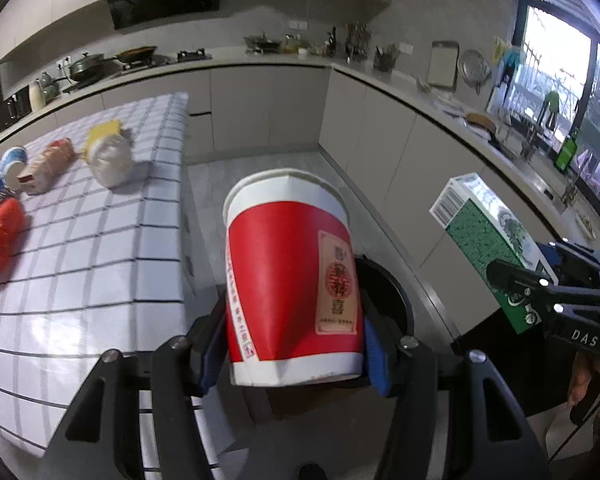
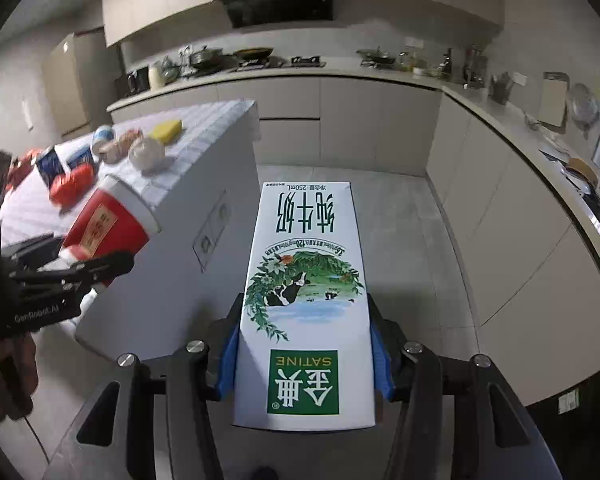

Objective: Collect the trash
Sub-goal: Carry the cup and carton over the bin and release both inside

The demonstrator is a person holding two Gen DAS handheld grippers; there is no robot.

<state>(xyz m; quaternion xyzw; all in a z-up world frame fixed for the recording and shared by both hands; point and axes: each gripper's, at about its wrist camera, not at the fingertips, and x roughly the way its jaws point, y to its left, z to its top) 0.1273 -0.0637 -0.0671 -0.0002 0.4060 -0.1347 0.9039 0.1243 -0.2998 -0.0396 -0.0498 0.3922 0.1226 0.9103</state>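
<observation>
My left gripper [image 1: 294, 344] is shut on a red and white paper cup [image 1: 288, 276], its blue pads pressing both sides. The cup hangs just past the table's corner, above a dark round bin [image 1: 392, 300] on the floor. My right gripper [image 2: 304, 356] is shut on a white and green milk carton [image 2: 306, 300], held lengthwise over the grey floor. The carton [image 1: 488, 232] also shows at the right of the left wrist view, and the cup [image 2: 104, 228] at the left of the right wrist view.
The checked table [image 1: 112, 248] still carries a crumpled red wrapper [image 1: 0, 236], a bread packet [image 1: 46, 166], a clear bag with a yellow top [image 1: 108, 152] and a blue cup [image 1: 12, 160]. Kitchen counters [image 2: 520, 152] run along the back and right.
</observation>
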